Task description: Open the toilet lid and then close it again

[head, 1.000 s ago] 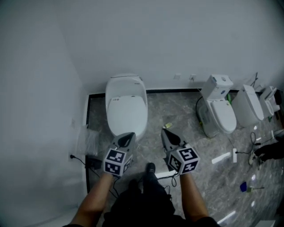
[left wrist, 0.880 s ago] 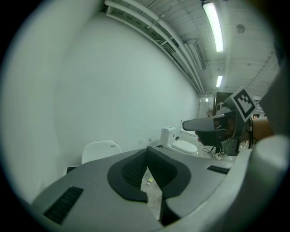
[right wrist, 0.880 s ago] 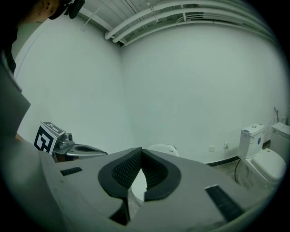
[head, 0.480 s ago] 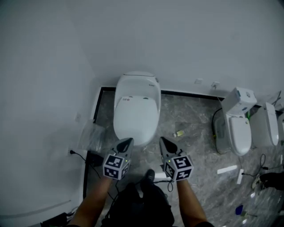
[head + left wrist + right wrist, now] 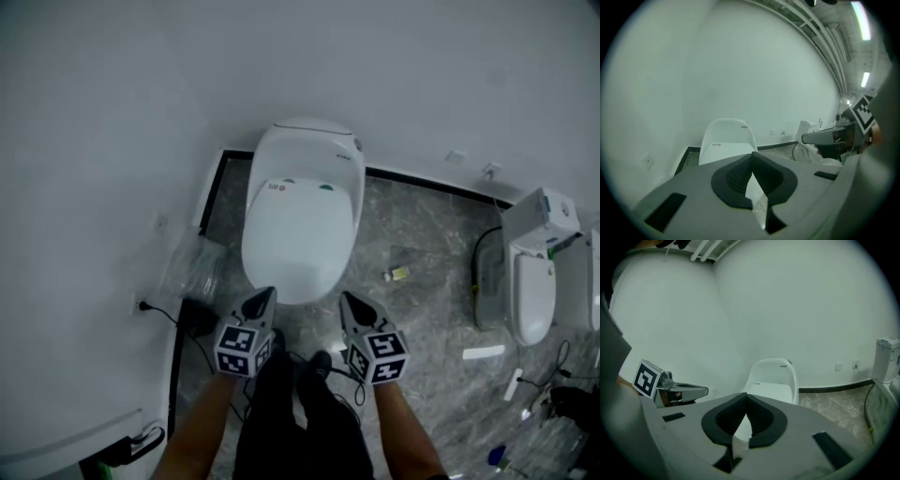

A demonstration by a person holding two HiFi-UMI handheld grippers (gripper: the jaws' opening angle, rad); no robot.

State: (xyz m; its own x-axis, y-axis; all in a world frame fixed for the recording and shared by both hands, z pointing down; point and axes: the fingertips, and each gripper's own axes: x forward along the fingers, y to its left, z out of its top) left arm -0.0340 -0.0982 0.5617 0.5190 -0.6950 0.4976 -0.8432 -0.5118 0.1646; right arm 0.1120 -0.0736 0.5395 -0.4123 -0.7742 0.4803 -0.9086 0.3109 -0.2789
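1. Toilet: white, one-piece, back to the far wall, in the corner beside the left wall, on a grey marbled floor
2. Lid: down, lying flat over the bowl; small red and green marks near its hinge end
3. Left gripper: held in the person's left hand, just before the bowl's front rim in the head view, on its left side; jaws closed tip to tip, nothing between them; clear of the lid
4. Right gripper: held in the right hand, beside the left one, in front of the rim's right side; jaws closed, nothing held; clear of the lid
5. Both grippers point at the toilet and slope downward; each gripper view shows the lid beyond the closed tips
6. Clear bag: crumpled on the floor left of the bowl, by the left wall
7. Black adapter: on the floor near the bag, its cable running to a wall socket
8. Small yellowish item: on the floor right of the bowl, apart from it
9. Second toilet: white, well to the right, lid down
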